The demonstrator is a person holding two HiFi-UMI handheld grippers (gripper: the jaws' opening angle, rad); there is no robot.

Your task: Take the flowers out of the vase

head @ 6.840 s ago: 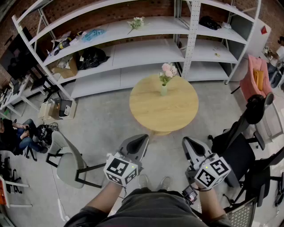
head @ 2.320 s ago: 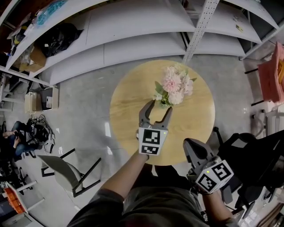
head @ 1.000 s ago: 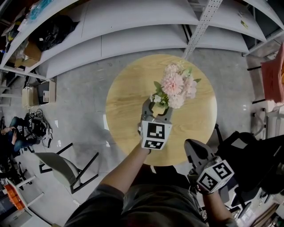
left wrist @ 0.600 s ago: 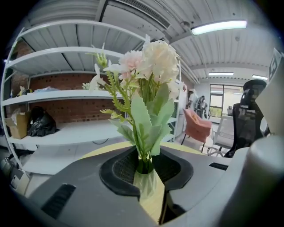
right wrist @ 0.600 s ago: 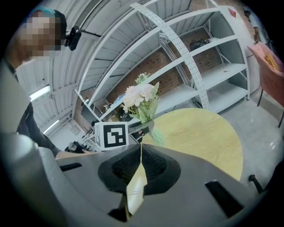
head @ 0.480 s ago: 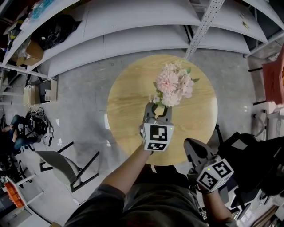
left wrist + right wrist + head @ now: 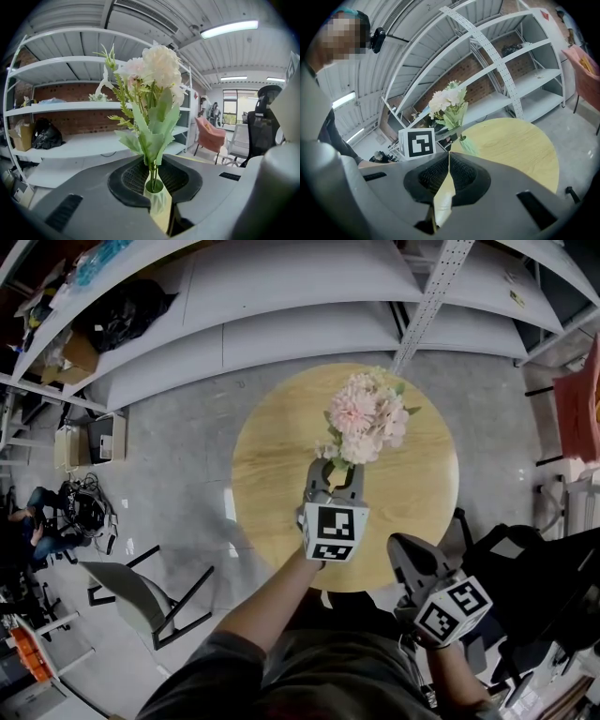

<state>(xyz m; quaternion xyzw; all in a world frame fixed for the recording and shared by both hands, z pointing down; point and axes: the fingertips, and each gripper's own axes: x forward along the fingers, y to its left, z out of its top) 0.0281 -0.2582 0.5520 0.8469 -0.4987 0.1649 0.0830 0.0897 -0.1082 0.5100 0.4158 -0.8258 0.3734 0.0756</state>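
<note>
A bunch of pale pink and white flowers (image 7: 364, 418) with green leaves stands in a small pale green vase (image 7: 336, 474) on the round wooden table (image 7: 272, 456). My left gripper (image 7: 335, 472) reaches over the table's near half, and its jaws are closing on the vase. In the left gripper view the vase (image 7: 159, 201) sits pinched between the pads, with the flowers (image 7: 157, 65) rising upright above it. My right gripper (image 7: 405, 554) hangs shut and empty beside the table's near edge. Its own view shows the flowers (image 7: 449, 101) and the table (image 7: 515, 145) ahead.
White metal shelving (image 7: 281, 324) runs behind the table. A grey chair (image 7: 141, 592) stands at the left on the concrete floor. A black office chair (image 7: 525, 559) is close on the right. A pink armchair (image 7: 213, 133) sits further off. A seated person (image 7: 28, 512) is at the far left.
The left gripper's jaws have drawn in from wide open onto the vase, which now stands more upright. The right gripper has stayed put.
</note>
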